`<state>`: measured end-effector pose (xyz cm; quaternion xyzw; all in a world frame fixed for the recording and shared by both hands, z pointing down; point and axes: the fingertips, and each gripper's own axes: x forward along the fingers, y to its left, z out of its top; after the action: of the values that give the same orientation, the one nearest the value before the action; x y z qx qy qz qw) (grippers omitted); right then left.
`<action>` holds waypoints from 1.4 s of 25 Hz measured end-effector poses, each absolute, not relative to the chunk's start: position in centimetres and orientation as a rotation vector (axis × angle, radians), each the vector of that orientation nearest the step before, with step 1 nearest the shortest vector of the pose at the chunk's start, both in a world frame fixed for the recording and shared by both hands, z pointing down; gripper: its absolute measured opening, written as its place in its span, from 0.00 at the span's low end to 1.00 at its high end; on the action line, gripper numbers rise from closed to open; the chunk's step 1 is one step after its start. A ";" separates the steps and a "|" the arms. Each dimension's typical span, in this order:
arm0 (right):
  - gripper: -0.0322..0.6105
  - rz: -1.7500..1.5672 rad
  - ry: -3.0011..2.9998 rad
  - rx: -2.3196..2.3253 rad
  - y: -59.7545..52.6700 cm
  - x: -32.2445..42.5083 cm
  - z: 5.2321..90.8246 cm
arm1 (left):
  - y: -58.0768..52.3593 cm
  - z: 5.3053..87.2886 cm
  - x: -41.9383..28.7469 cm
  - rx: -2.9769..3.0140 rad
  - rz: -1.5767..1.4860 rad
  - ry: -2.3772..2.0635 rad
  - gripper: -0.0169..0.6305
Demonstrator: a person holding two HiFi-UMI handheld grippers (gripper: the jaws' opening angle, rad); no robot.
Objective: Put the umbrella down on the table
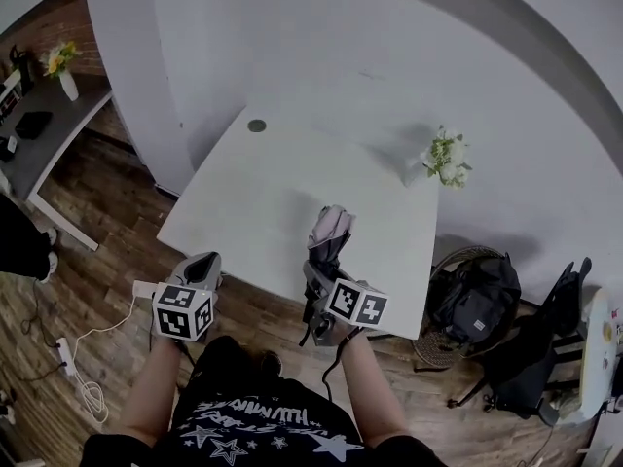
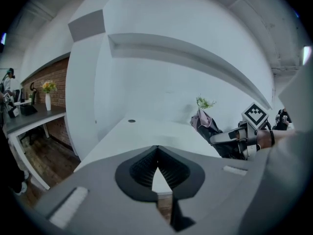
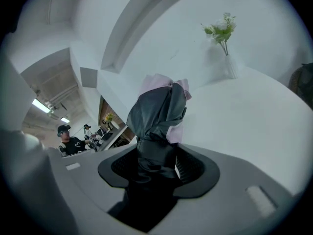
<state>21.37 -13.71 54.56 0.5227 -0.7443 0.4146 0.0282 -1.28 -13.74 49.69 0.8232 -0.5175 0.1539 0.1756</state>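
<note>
Main risk: the right gripper [image 3: 156, 166] has the umbrella [image 3: 159, 114] by its lower end, so most of the folded bundle overhangs the jaws. Let go while it's airborne or tilted up and I'd expect it to drop, roll, or slide off the near edge of the surface [image 1: 258, 197]. Pushing too far forward could clip the vase of flowers [image 1: 443, 161] at the far right. The right gripper's jaws stand fairly wide but are clamped on the dark fabric, pads pressing both sides. The left gripper [image 2: 156, 166] has its jaws together at the tips with nothing in them, and sits off the near-left corner, well apart from the umbrella. The umbrella is over the near edge and doesn't look set down yet. The backpack [image 1: 477, 295] on the floor to the right is out of the path.
</note>
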 end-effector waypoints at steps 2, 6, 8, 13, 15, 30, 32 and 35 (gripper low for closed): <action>0.42 1.281 -2.313 1.576 -14.8 20.0 54.5 | -14.2 49.5 -2.3 2.313 0.402 -1.496 0.03; 0.42 1.288 -2.326 1.517 -17.0 17.1 54.6 | -15.5 49.3 -4.4 2.307 0.372 -1.538 0.03; 0.42 1.287 -2.331 1.490 -18.0 15.5 54.7 | -16.3 49.6 -5.5 2.290 0.350 -1.545 0.03; 0.43 1.304 -2.339 1.426 -21.6 11.9 54.9 | -19.7 50.3 -7.5 2.263 0.339 -1.526 0.03; 0.43 1.314 -2.341 1.397 -23.3 10.5 55.1 | -21.5 50.4 -8.4 2.250 0.334 -1.532 0.03; 0.42 1.496 -2.196 1.424 -37.1 -0.3 59.6 | -34.0 54.0 -15.4 2.172 0.385 -1.498 0.03; 0.43 1.515 -2.176 1.422 -38.7 -1.8 60.1 | -35.9 54.2 -16.2 2.165 0.374 -1.483 0.03; 0.43 1.511 -2.151 1.409 -40.7 -3.0 60.9 | -38.4 54.4 -16.8 2.170 0.386 -1.469 0.03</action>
<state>-2.98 -40.72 60.87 0.4708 -0.7189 0.5052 0.0796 -16.79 -38.36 54.44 0.7946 -0.5377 0.1411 0.2439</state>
